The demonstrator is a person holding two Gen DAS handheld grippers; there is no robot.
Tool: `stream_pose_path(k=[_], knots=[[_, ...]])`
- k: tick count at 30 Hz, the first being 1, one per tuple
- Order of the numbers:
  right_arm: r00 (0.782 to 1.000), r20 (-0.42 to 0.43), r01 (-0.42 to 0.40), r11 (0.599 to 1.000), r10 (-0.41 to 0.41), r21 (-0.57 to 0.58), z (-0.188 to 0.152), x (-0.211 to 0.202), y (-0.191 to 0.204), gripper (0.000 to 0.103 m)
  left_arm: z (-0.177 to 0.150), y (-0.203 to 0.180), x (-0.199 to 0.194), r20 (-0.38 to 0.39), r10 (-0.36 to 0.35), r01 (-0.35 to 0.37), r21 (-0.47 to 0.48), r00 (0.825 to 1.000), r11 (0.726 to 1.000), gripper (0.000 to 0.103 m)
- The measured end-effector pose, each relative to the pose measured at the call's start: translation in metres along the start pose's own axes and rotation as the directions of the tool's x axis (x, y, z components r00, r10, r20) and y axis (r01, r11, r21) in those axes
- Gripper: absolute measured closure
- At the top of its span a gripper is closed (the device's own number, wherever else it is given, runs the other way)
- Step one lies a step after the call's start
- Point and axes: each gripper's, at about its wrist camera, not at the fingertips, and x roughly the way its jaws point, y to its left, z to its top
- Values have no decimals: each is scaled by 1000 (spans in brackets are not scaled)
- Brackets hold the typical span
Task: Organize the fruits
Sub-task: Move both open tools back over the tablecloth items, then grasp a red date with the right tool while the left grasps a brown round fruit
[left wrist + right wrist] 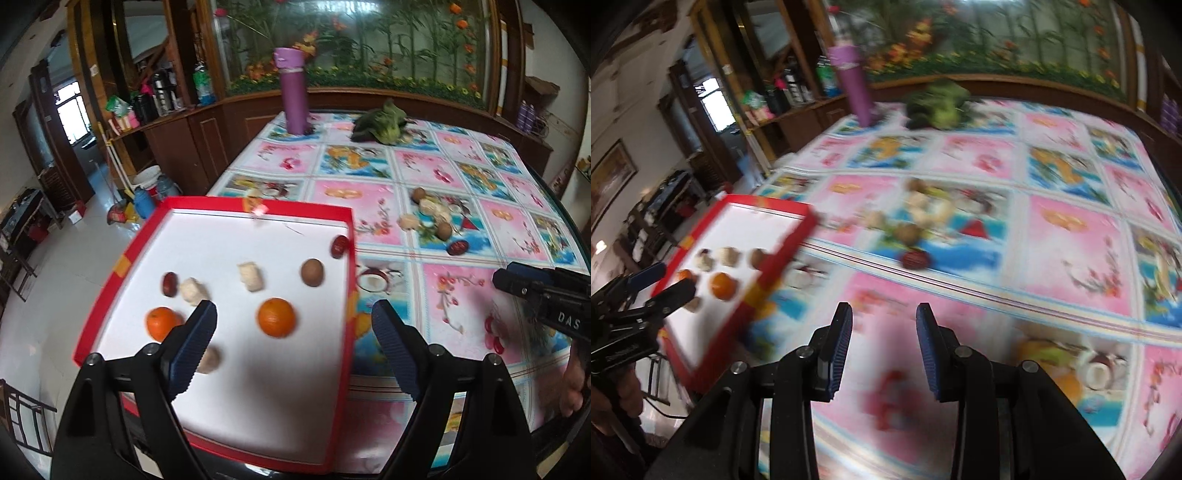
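L gripper [293, 325], jaws spread & empty, above near part of red-rimmed tray [229, 202] at table's left edge. R gripper [884, 325], jaws apart, nothing between, over floral tablecloth [461, 295]. In tray: two oranges [276, 317], brown round fruit [312, 272], red dates, pale pieces. Mid-table: loose fruit cluster [437, 218], date [458, 247] nearest. Far edge: purple bottle [293, 92], leafy greens [384, 123].
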Motion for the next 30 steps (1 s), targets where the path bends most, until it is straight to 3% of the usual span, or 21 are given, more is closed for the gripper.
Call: stream_pose_path(k=[8,18,20,21,26,30], knots=[[999,-25,26,1000,-25,18,9,18,-19,68,15,-36,15,-44,-88,91,54,995,994,17],[998,-55,1,1000,0,14,32,64,-8,68,33,-40,25,-54,-84,87,65,995,994,17],[999,-42,1,1000,0,5,32,65,-8,68,38,-43,26,-47,-79,82,75,996,994,17],[999,-39,2,1000,-2,-3,32,65,-8,76,40,-45,28,-45,-77,81,81,996,993,17],[1000,-10,10,1000,-10,17,31,59,-24,77,51,-61,38,-40,-92,96,107,995,990,17],[998,28,51,993,-55,108,35,47,-50,76,58,-82,57,-61,-134,141,130,989,981,17]])
